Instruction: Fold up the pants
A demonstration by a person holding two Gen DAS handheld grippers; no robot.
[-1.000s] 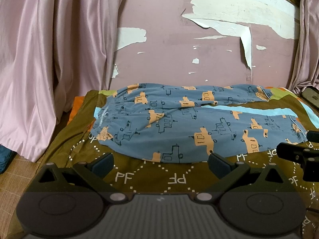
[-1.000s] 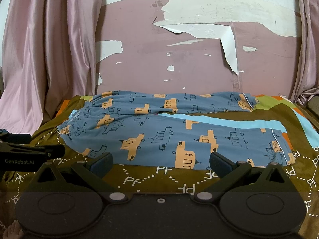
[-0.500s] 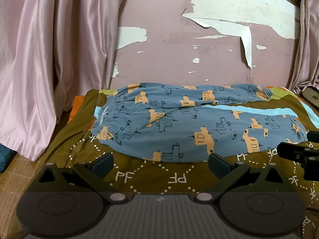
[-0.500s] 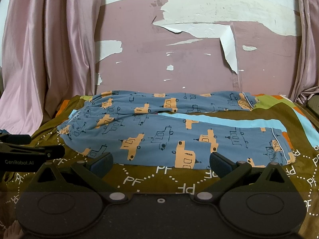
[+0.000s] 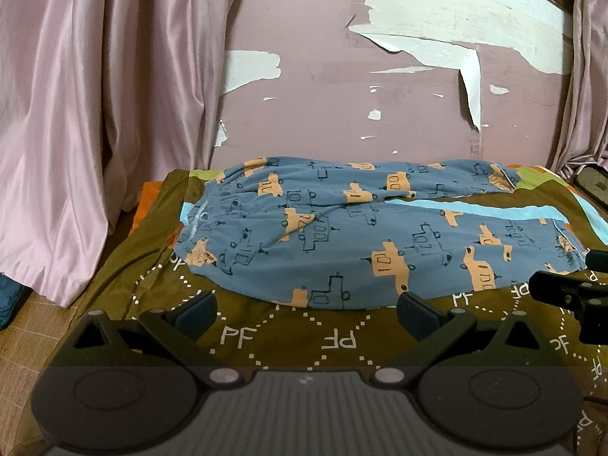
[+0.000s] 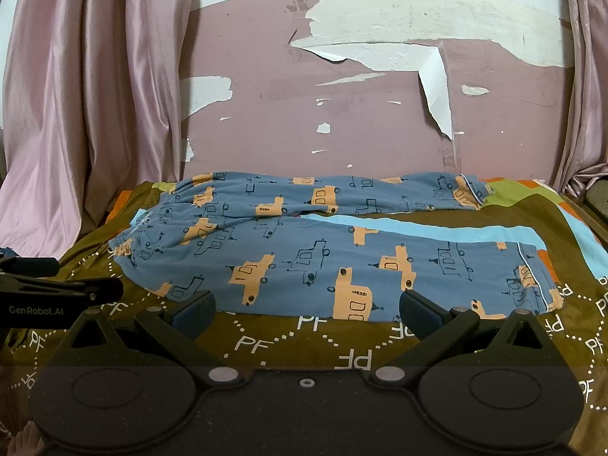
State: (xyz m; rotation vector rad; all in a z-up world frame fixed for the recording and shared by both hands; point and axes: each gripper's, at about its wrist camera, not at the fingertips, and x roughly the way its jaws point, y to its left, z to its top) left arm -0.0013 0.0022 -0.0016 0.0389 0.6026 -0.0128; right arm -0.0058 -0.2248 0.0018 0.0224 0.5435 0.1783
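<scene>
- Pants [image 5: 380,243] flat on bedspread [image 5: 288,338], waistband left, legs running right, just past both grippers.
- Left gripper [image 5: 306,313] spread wide, empty, over bedspread.
- Right gripper [image 6: 306,313] likewise spread, empty.
- Curtain [image 5: 95,114], peeling wall [image 5: 380,106] behind.

A: What covers the bed?
B: A brown bedspread [image 5: 288,338] printed with white "PF" letters and dotted diamonds.
A: And behind it?
B: A pink wall [image 6: 273,114] with peeling paint, and pink curtains [image 5: 95,114] hanging at the left.
</scene>
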